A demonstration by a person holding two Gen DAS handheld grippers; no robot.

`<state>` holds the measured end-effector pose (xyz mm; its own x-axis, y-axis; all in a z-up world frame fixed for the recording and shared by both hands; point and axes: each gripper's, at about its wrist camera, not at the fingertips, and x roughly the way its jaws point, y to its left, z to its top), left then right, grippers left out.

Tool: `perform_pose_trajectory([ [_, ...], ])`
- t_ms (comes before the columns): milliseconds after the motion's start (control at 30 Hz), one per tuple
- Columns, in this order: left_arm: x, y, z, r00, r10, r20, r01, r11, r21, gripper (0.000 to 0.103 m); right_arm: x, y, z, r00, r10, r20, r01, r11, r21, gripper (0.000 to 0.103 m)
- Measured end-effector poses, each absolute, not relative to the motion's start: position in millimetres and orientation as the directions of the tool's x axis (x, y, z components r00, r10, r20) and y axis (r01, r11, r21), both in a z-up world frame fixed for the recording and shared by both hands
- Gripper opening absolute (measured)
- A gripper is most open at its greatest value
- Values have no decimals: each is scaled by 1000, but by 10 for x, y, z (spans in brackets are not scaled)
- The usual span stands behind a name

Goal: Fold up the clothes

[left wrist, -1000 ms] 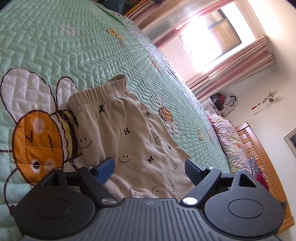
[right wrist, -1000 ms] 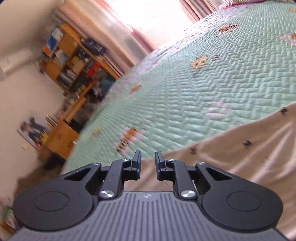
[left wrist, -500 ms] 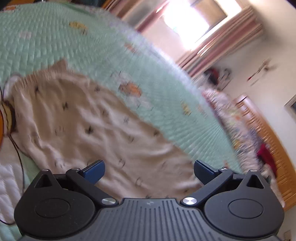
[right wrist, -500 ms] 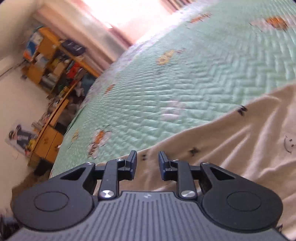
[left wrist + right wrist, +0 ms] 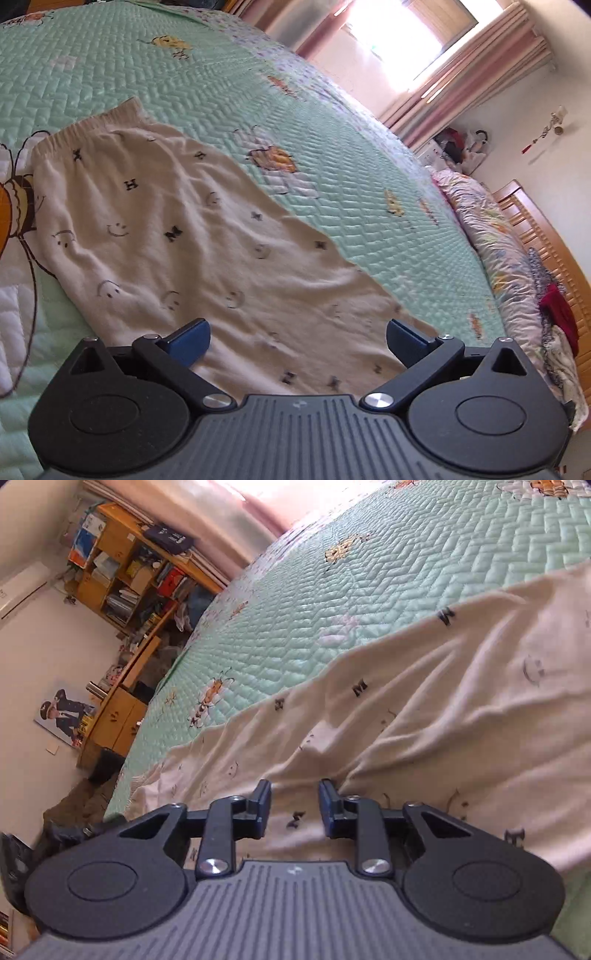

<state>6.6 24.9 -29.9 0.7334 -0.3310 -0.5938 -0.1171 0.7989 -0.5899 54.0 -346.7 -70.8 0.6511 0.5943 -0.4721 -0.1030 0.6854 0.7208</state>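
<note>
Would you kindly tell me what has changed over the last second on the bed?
The left hand-held gripper has drawn back from the cream trousers, showing more of them, its jaws opened wide and empty. The right hand-held gripper has sunk toward the trousers; its jaws have just been opening, fabric beneath but not pinched. The trousers stay lying on the green quilt.

R tongs (image 5: 294, 805) low over cream trousers (image 5: 461, 709), jaws part open and just been opening; cloth lies under the gap, pads not pressing it. Trousers wrinkled, printed w/ black letters & smileys, spread on green quilted bedspread (image 5: 388, 572) w/ bee motifs. Far left: wooden shelves (image 5: 122, 568) full of books, poster (image 5: 62, 712) on wall.
</note>
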Motion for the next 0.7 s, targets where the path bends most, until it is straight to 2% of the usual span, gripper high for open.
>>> perform_pose_trajectory([
  [167, -4, -4, -70, 751, -332, -571, -63, 825, -562, 102, 412, -3791, -485, 766, 522, -376, -96, 671, 735, 32],
  [300, 113, -316, -156, 702, -370, -608, -31, 838, -545, 102, 473, -3903, -787, 686, 567, -456, -1, 627, 779, 32],
  [433, 182, -484, -349, 654, -376, -656, -26, 856, -516, 101, 331, -3938, -751, 719, 574, -393, -60, 614, 787, 33],
  [533, 221, -483, -497, 632, -375, -679, -36, 860, -509, 102, 308, -4101, -524, 801, 497, -335, -94, 656, 749, 37],
  [600, 244, -484, -541, 620, -376, -689, -38, 862, -505, 102, 420, -4175, -410, 826, 406, -392, -34, 729, 683, 58],
  [667, 259, -511, -539, 612, -369, -699, -37, 870, -492, 102, 629, -4209, -394, 802, 357, -480, 32, 776, 630, 60],
  [700, 255, -523, -540, 612, -364, -702, -35, 874, -484, 102, 724, -4233, -424, 789, 365, -494, 37, 775, 631, 60],
])
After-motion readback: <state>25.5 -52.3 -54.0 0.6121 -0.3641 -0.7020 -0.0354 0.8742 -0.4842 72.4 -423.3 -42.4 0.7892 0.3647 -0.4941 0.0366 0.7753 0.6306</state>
